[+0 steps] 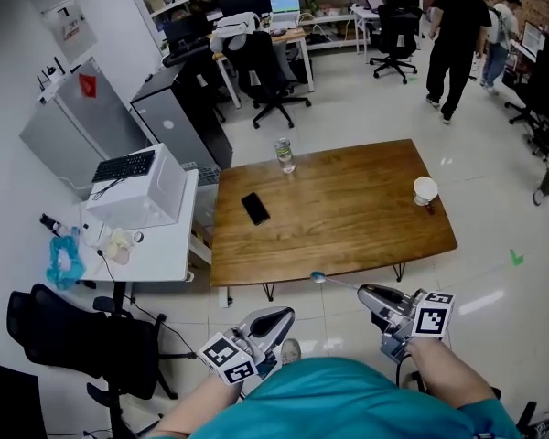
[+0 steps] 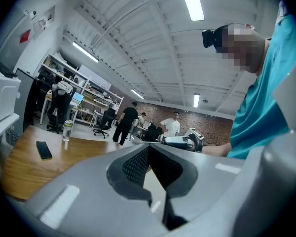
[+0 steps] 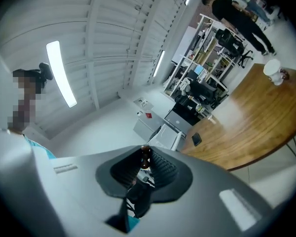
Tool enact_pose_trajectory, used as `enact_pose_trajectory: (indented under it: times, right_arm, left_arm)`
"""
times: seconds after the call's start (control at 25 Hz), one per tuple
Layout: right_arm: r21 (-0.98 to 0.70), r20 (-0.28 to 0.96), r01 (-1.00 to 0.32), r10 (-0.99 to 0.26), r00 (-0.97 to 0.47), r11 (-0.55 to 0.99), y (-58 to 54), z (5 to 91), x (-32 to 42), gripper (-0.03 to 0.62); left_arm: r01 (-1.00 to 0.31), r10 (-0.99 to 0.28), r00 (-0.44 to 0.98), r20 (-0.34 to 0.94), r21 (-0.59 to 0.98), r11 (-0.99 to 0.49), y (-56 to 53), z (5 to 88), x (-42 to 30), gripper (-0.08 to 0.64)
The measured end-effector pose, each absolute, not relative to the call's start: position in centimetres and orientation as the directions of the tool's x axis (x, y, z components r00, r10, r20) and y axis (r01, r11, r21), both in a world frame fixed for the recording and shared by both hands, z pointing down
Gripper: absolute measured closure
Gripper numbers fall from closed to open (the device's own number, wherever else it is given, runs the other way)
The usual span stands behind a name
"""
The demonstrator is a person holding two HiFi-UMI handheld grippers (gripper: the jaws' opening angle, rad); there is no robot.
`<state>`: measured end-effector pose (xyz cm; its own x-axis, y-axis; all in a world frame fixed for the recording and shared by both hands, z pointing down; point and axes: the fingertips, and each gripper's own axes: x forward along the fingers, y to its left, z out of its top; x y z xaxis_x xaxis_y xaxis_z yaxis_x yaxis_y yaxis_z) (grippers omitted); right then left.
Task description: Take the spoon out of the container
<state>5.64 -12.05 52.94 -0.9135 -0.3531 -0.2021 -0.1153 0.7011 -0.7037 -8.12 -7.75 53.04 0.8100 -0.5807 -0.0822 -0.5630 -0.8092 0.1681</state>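
Left tongs [image 1: 286,317]: jaws together with nothing in them, held low by the person's body.
Chair [image 1: 82,337], desk [image 1: 156,245]: off to the left of the left tongs, clear of both arms.
Phone [image 1: 254,208]: flat on the table [image 1: 348,218], ahead of the left tongs and well apart.
Bottle [image 1: 285,155]: upright beyond the phone, at the table's far edge.
Spoon [image 1: 322,279]: already out, sticking ahead and left from the right tongs' tips, with its bowl just short of the table's near edge.
Right tongs [image 1: 364,292]: clamped on the spoon's handle.
Cup [image 1: 425,189]: on the table, well ahead and right of the right tongs.
Risk: the thin handle is pinched near its end, so a quick swing could pivot it loose onto the floor, or knock the bowl on the table edge.
In the way: nothing between tongs and table; people [image 1: 457,35] stand far beyond.
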Motion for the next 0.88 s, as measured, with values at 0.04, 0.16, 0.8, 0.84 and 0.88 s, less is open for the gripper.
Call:
enact_pose_trajectory:
  times: [0.04, 0.16, 0.8, 0.84, 0.88]
  right_arm:
    - [-0.700, -0.203, -0.110, -0.345, -0.917, 0.706, -10.4, 53.0, 5.1, 0.545]
    - [-0.677, -0.209, -0.096, -0.317, -0.925, 0.729, -6.4, 53.0, 2.9, 0.545]
    - [-0.674, -0.250, -0.066, -0.311, -0.917, 0.736, 2.2, 52.7, -28.0, 0.545]
    - [-0.668, -0.242, -0.068, -0.302, -0.922, 0.741, 2.2, 52.5, -29.3, 0.545]
    - [-0.663, -0.237, -0.067, -0.293, -0.926, 0.746, 2.2, 52.4, -30.2, 0.544]
  left_arm:
    - [-0.569, -0.584, 0.807, -0.084, 0.153, -0.808, -6.1, 52.9, -8.7, 0.561]
    - [-0.590, -0.604, 0.790, -0.108, 0.134, -0.796, -2.1, 53.2, -11.5, 0.561]
    - [-0.573, -0.575, 0.805, -0.144, 0.062, -0.818, 6.8, 52.4, -43.2, 0.561]
    - [-0.574, -0.578, 0.802, -0.149, 0.072, -0.816, 6.7, 52.2, -44.4, 0.561]
    - [-0.577, -0.582, 0.799, -0.154, 0.079, -0.813, 6.6, 52.3, -45.4, 0.561]
